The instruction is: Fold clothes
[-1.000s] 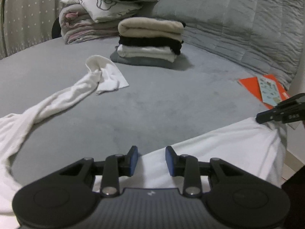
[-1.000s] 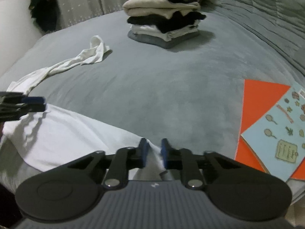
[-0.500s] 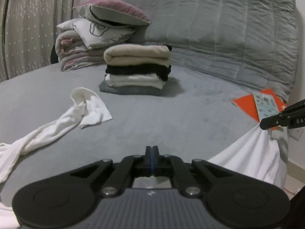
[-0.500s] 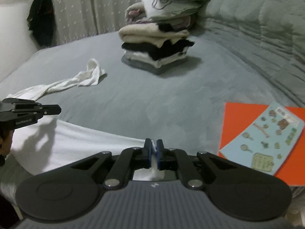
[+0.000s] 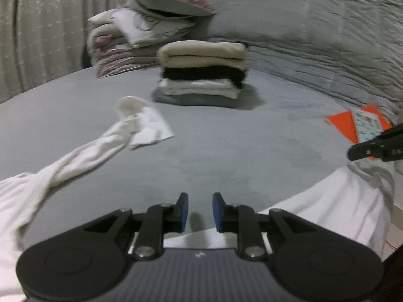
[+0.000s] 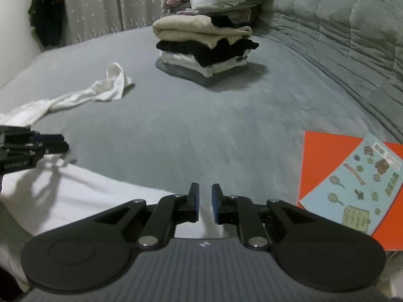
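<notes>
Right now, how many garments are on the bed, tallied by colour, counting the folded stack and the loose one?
White: 2 (loose white garment, white folded layer)
Beige: 1 (beige top layer)
Black: 1 (black layer)
Grey: 1 (grey bottom layer)
Total: 5

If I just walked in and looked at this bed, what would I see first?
Probably the neat stack of folded clothes in the middle of the grey bed, with a beige piece on top. Next, the long white garment lying unfolded, one sleeve stretched toward that stack. Then the bright orange sheet near the bed's right edge, with a blue sticker page on it.
</notes>
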Demonstrator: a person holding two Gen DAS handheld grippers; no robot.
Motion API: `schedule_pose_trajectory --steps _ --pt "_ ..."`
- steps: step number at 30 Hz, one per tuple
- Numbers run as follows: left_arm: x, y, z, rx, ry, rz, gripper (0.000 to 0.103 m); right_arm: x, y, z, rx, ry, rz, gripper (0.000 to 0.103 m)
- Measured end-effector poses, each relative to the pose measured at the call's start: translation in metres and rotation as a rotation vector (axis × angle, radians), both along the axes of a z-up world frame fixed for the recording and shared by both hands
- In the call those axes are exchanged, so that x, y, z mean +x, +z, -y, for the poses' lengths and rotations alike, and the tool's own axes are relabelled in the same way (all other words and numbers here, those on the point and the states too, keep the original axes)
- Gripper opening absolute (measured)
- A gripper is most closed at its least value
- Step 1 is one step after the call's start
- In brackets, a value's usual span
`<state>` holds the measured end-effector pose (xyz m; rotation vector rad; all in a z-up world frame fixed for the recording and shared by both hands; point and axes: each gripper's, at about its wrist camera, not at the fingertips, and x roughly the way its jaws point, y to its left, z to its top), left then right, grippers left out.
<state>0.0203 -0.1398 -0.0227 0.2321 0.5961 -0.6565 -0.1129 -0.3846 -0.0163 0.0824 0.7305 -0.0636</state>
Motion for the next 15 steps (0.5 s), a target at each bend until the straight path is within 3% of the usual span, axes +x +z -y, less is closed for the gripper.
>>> schedule_pose_trajectory --steps 3,5,8,15 --pt "0.009 0.005 -0.014 0.051 0.101 -0.007 0.023 0.006 0.002 -0.01 0.014 0.033 0.01 0.019" --pt "0.017 0.007 -0.028 0.081 0.175 -0.013 0.023 0.011 0.001 -0.018 0.018 0.057 0.009 0.029" --pt "0.032 0.011 -0.054 0.106 0.285 -0.036 0.023 0.018 -0.001 -0.032 0.016 0.095 0.01 0.03" --pt "0.069 0.033 -0.13 0.021 0.477 -0.134 0.023 0.036 -0.002 -0.058 0.026 0.194 0.014 0.03"
